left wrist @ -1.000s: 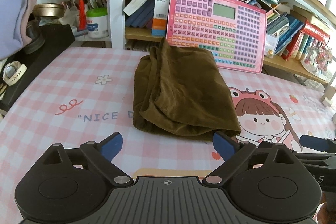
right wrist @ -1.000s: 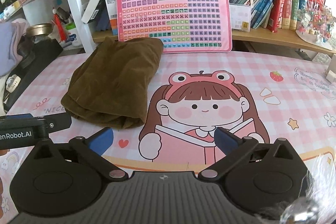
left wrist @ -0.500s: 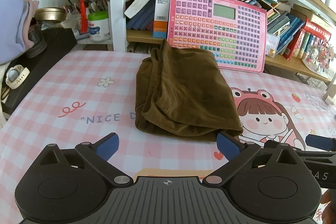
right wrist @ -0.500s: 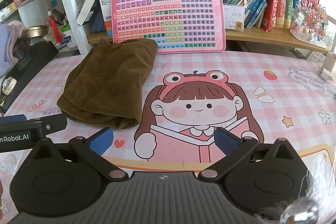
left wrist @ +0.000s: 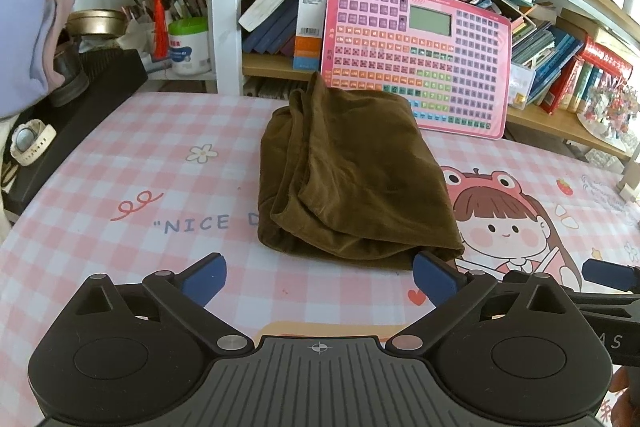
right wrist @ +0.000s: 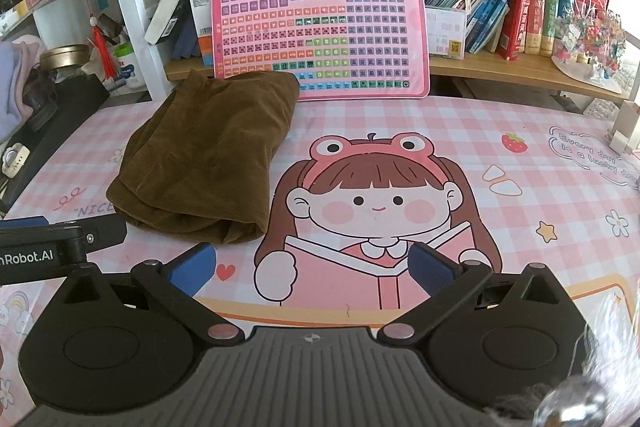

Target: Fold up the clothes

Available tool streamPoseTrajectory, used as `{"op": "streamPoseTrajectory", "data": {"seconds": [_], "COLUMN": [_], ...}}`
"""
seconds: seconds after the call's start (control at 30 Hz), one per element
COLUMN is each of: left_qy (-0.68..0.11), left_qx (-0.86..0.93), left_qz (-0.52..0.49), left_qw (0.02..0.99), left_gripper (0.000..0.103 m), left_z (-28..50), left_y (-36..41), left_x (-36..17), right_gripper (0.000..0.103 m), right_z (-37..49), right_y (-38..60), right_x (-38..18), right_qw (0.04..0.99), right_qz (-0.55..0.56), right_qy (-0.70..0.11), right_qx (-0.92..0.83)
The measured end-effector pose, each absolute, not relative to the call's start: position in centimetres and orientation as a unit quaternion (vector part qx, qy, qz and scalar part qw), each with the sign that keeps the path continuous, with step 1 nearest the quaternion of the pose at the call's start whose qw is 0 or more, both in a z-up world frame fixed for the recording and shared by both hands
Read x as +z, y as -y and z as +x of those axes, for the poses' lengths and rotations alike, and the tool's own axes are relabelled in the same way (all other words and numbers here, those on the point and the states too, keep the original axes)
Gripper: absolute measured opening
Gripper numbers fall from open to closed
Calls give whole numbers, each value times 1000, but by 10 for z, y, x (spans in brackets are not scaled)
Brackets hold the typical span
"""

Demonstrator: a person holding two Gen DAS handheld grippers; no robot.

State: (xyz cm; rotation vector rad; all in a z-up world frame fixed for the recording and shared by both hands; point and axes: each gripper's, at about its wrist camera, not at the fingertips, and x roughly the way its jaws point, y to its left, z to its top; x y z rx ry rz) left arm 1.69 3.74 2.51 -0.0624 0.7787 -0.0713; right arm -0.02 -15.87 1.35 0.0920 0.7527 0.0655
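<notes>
Brown garment (left wrist: pixel 352 179) lies folded on the pink checked surface (left wrist: pixel 120 163) just ahead of both empty, wide-open hand-held grippers, left (left wrist: pixel 320 275) and right (right wrist: pixel 312 267); fold looks finished, next likely tidy or leave.

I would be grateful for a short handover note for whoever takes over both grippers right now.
Left gripper: jaws have just been opening, now wide, nothing between them, just short of the near edge of the brown garment.
Right gripper: open, empty, over the cartoon girl print on the pink checked mat.
Garment: folded into a compact bundle on the mat's left part, far end by the pink keyboard toy.
Done: the fold looks finished and released.
Left: perhaps tidy the loose left-side layers.
</notes>
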Motion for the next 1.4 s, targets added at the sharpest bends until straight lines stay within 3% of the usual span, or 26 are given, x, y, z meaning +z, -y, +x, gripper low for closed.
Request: {"op": "streamPoseTrajectory", "data": {"seconds": [1.4], "left_qy": [-378], "left_qx": [-28], "left_qz": [-22], "left_qw": [925], "left_gripper": [101], "left_z": [12], "left_y": [-38], "left_x": [23], "right_gripper": [103], "right_z": [-3], "right_y": [158], "right_x": [14], "right_qw": [926], "right_qz": [46], "right_qy": [-372], "right_qx": [29]}}
